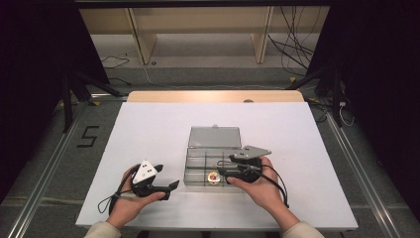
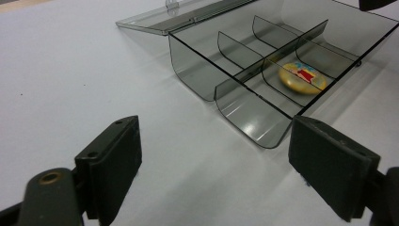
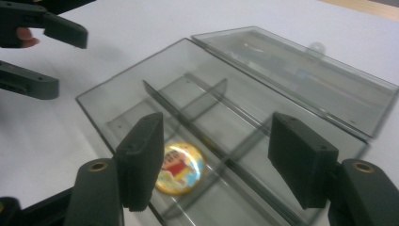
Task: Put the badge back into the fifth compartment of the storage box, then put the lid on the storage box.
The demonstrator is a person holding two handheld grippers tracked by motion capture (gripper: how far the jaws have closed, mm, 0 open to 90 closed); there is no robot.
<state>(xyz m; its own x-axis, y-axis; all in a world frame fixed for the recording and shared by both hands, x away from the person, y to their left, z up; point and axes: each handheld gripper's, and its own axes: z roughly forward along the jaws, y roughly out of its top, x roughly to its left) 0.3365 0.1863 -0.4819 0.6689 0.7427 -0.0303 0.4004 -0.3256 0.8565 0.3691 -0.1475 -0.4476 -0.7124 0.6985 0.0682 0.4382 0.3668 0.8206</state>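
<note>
On the white table (image 1: pixel 148 129), an open clear compartment box (image 1: pixel 198 163) lies with its lid flat behind it, a round yellow badge (image 1: pixel 213 177) in a near compartment. The right gripper (image 1: pixel 223 168) hovers over the box's near right side, jaws apart and empty; its jaw partly hides the badge in the right gripper view. The left gripper (image 1: pixel 173 184) rests just left of the box, jaws apart, with bare table all around.

Only readable mark: a black "5" (image 1: pixel 87 136) taped on the floor, left of the table (image 1: pixel 148 129). The round badge (image 3: pixel 179 168) in the box's near compartment carries a cartoon figure, no legible text.
</note>
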